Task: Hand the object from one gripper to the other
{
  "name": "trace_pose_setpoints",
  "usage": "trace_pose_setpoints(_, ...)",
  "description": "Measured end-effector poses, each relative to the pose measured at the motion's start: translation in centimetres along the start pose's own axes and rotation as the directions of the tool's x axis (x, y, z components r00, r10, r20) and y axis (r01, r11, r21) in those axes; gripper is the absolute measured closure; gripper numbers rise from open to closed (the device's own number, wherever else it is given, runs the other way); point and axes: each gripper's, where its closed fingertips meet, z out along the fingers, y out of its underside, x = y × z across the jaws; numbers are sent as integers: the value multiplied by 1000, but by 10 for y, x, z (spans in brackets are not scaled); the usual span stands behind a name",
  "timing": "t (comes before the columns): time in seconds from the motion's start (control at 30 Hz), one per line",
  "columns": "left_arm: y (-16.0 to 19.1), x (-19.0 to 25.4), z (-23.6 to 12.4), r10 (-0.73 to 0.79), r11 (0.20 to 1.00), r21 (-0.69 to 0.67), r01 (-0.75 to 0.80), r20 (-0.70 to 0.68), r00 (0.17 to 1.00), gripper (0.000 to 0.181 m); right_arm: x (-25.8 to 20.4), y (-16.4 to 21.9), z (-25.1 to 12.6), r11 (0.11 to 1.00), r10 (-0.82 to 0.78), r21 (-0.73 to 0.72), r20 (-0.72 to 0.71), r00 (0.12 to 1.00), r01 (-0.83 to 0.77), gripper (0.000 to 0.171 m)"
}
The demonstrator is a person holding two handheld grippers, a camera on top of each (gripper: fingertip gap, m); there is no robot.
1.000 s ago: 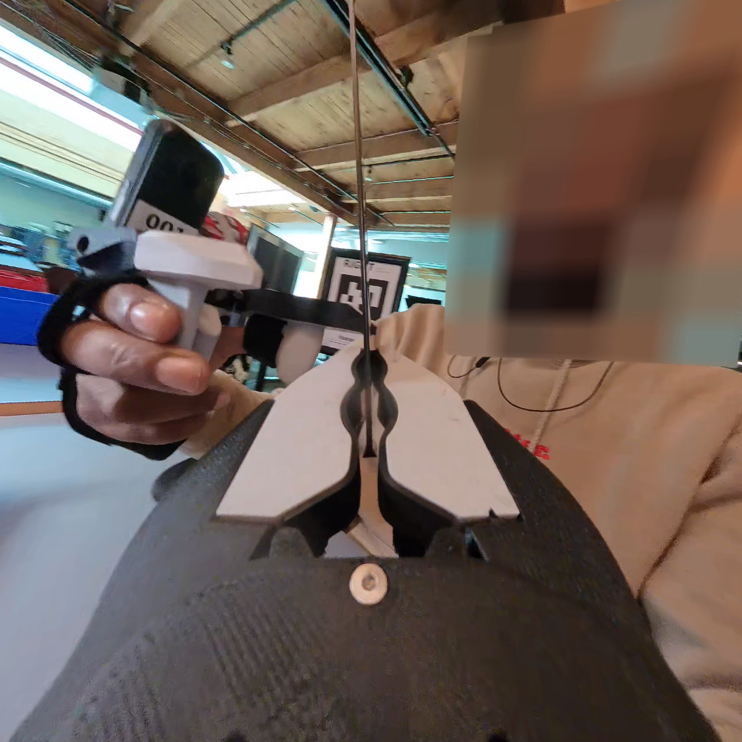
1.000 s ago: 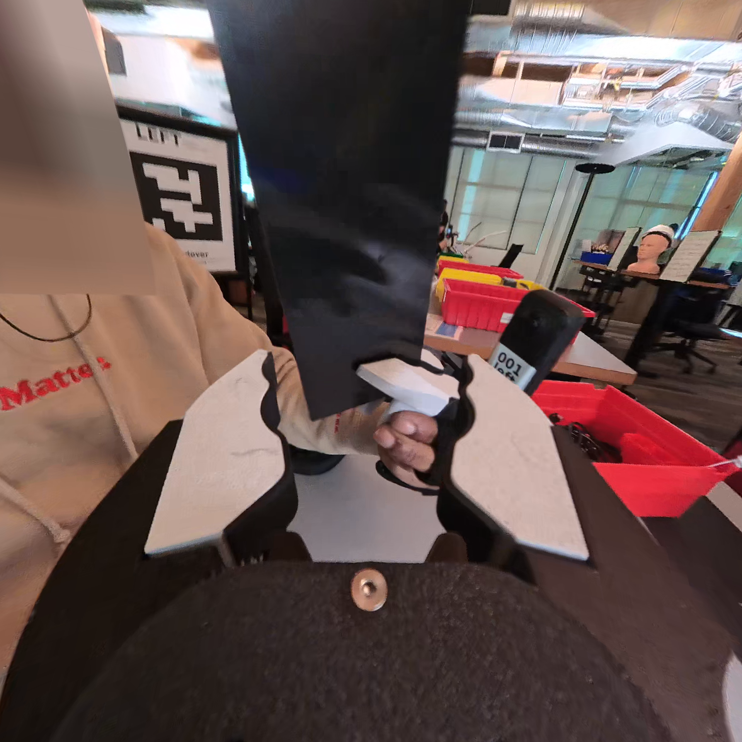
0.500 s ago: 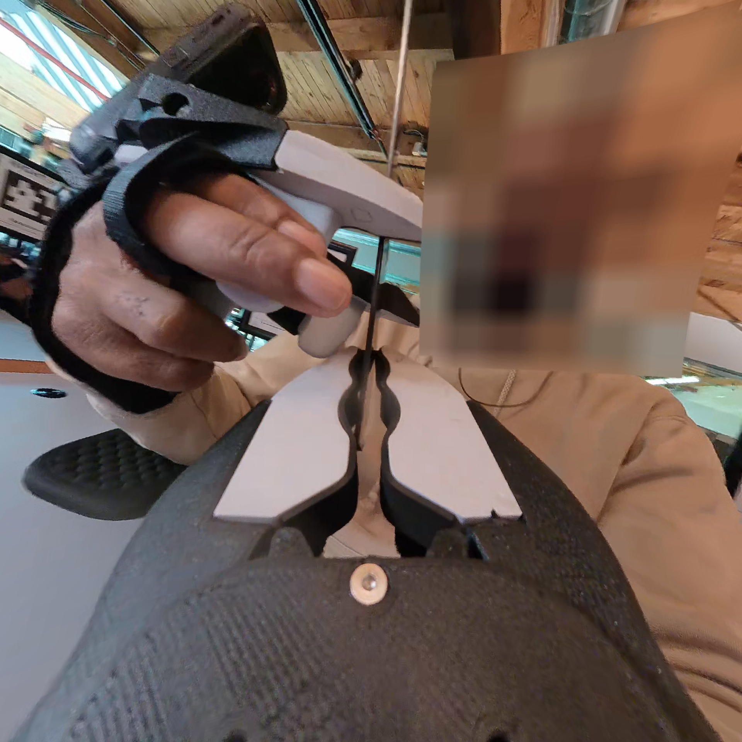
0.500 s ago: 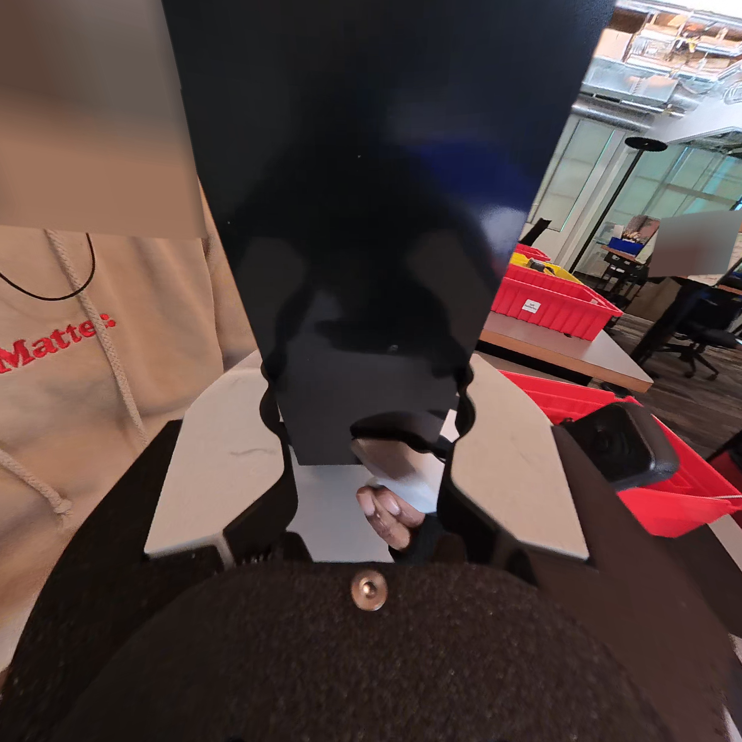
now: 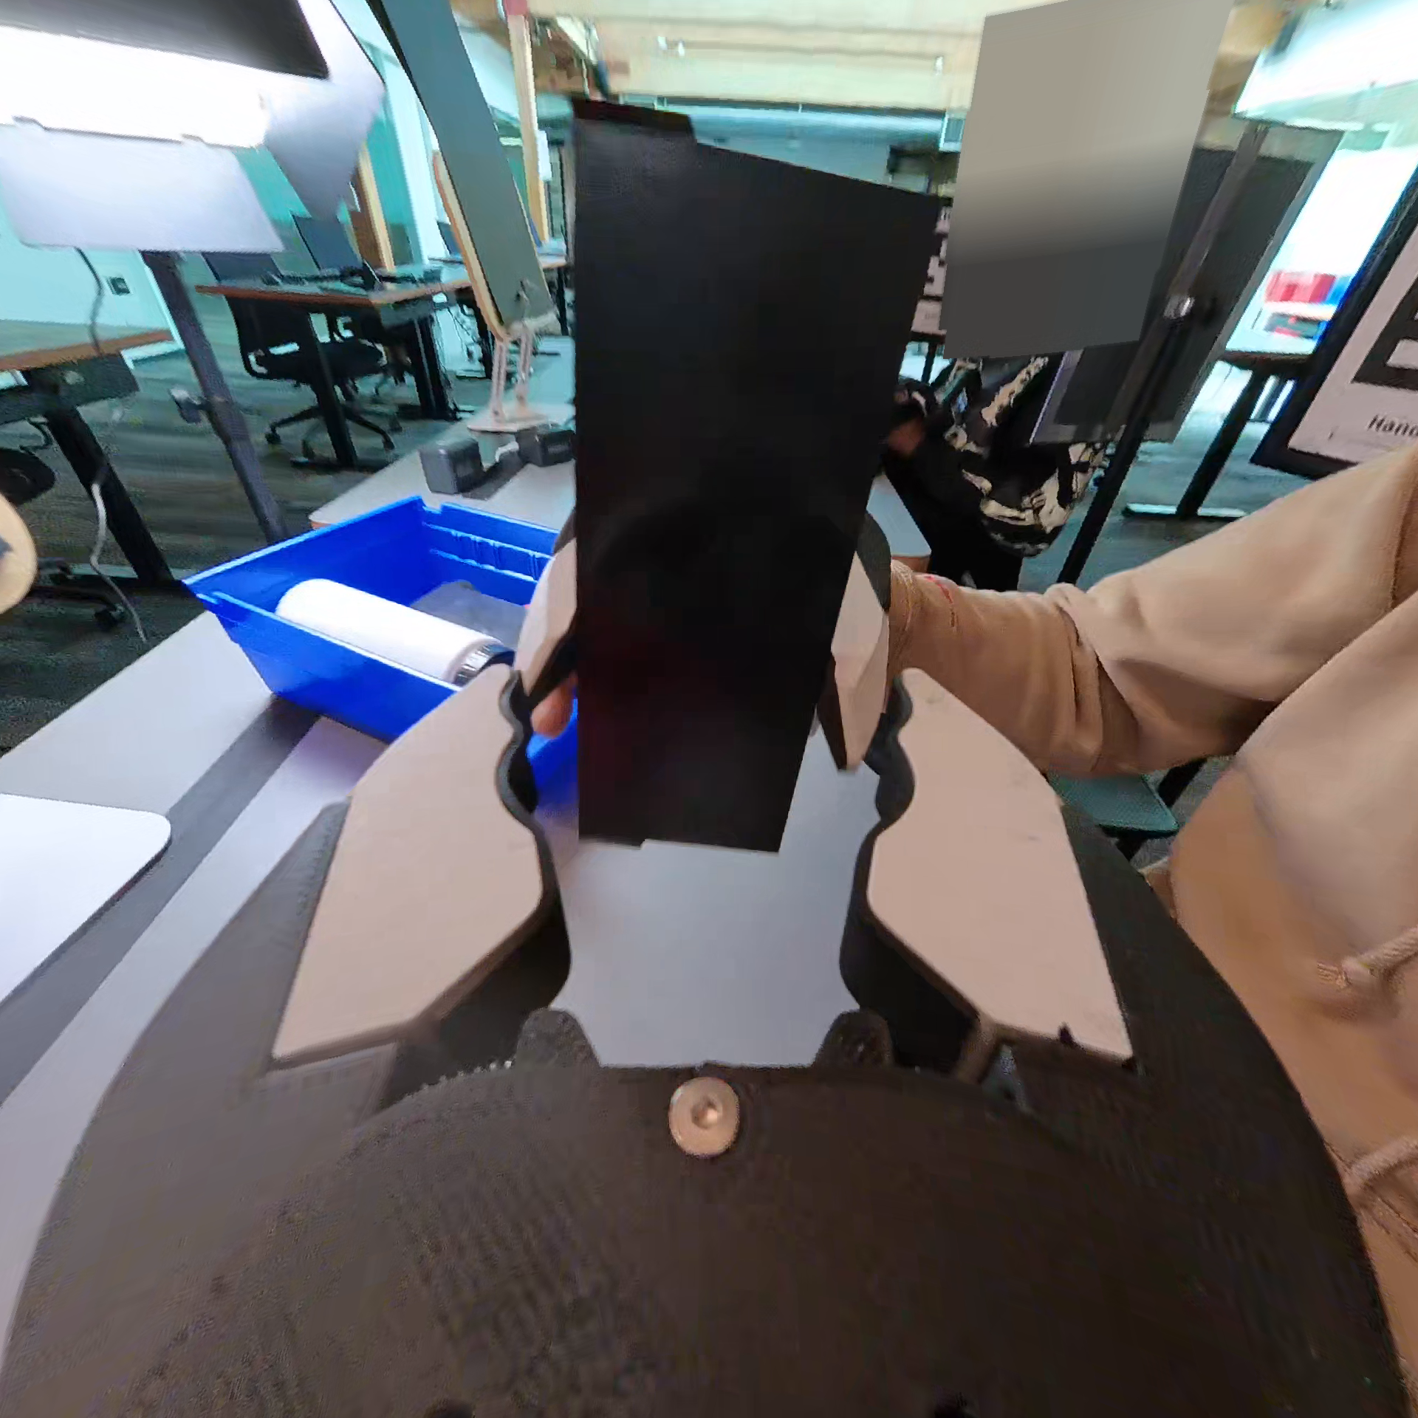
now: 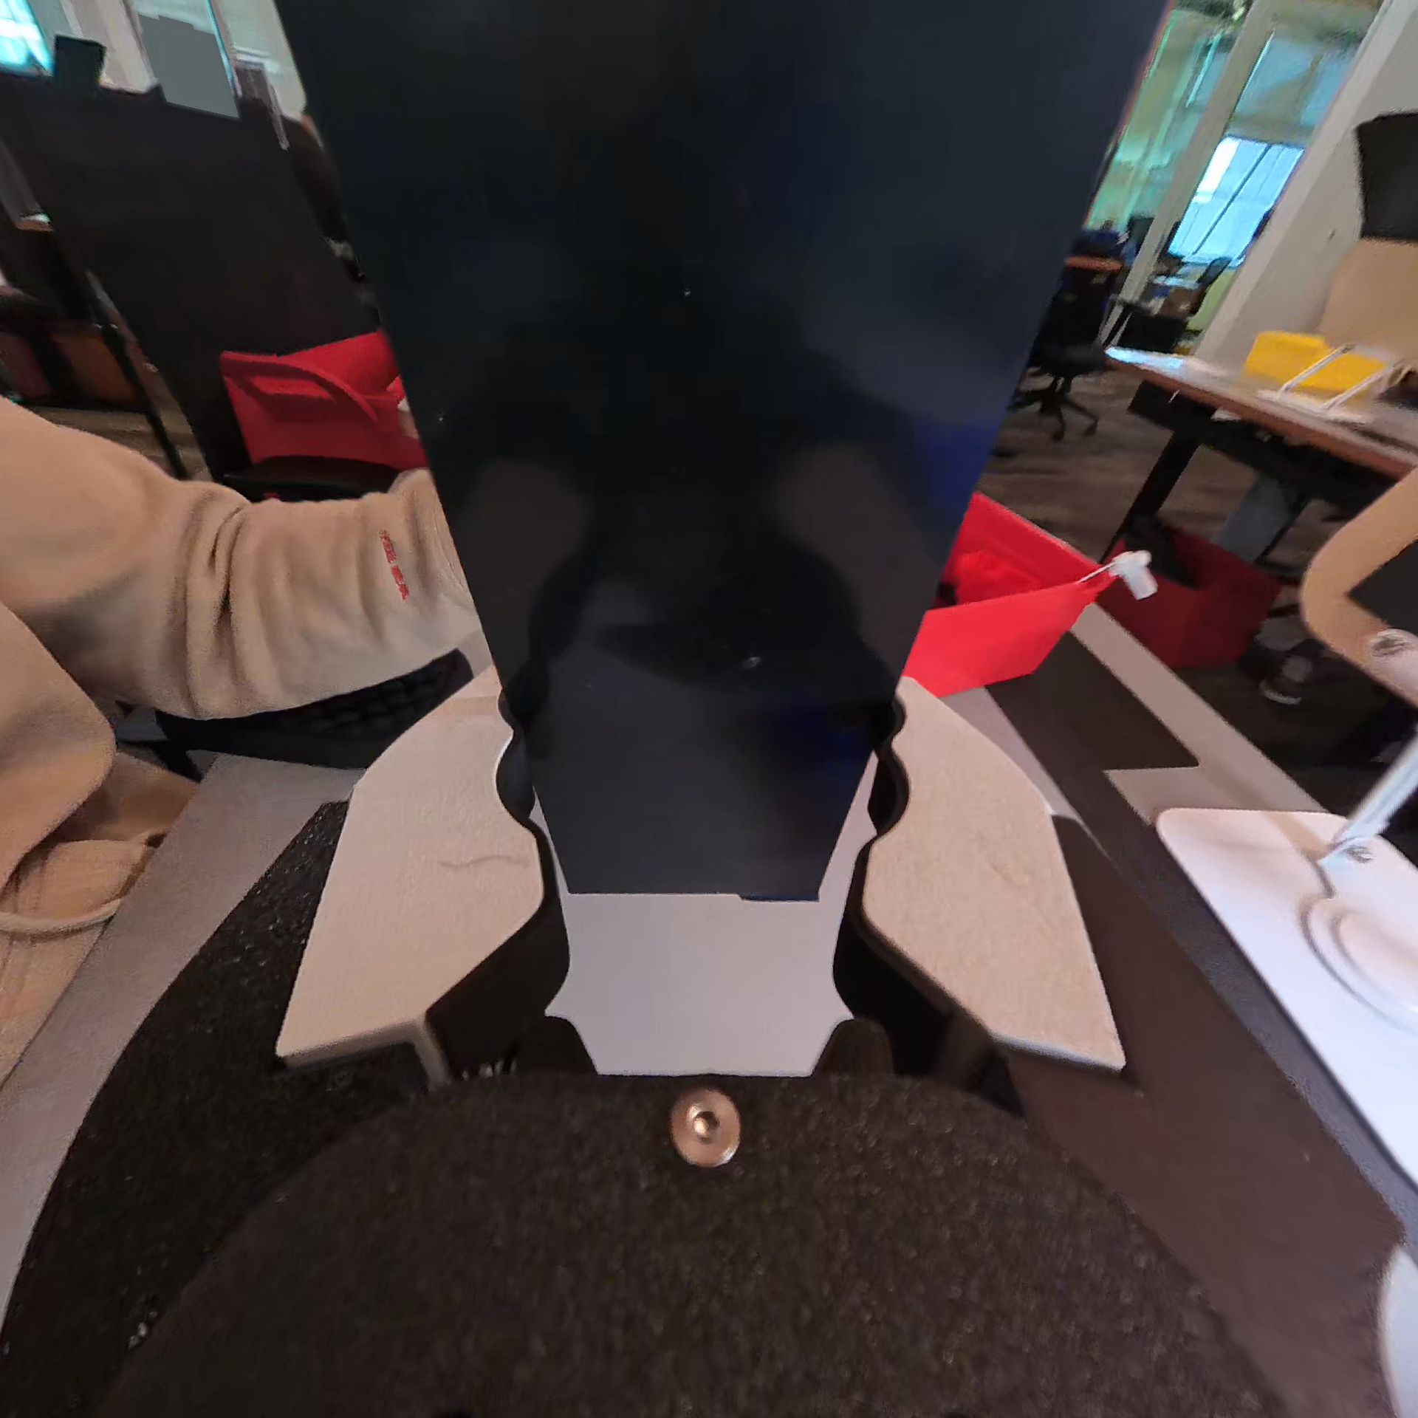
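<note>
Pinches black panel point(image 5: 721, 476) across its side edges with right gripper point(image 6: 700, 737), upright above worktop point(image 5: 690, 959). Leaves left gripper point(image 5: 706, 729) spread wide, released. Probably thin, stiff, light, glossy and slippery; best taken low, squarely.

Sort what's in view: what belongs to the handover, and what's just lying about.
In the job:
- black panel
- right claw, closed across the panel's edges
- left claw, open, facing the panel

Lying about:
- blue bin
- white roll inside it
- red bin
</note>
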Motion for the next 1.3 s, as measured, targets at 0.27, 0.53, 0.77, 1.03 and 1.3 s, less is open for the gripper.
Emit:
trace_pose_setpoints(0.27,13,14,20,19,998,-64,-22,-47,999,85,-20,22,30,995,-7,-100,66,998,13,84)
trace_pose_setpoints(0.53,14,11,22,99,991,-89,-99,-4,995,95,-22,23,32,992,-18,-123,58,998,25,85)
trace_pose_setpoints(0.77,7,4,12,60,996,-66,-59,11,998,95,-6,18,11,995,4,-96,25,1000,-2,70)
trace_pose_setpoints(1.03,39,-2,28,-22,990,-143,18,-29,999,95,6,-16,-26,999,22,43,-17,1000,-21,69)
trace_pose_setpoints(1.3,53,9,41,-12,979,-204,-2,-69,998,95,-23,4,11,997,74,-33,130,989,-70,77)
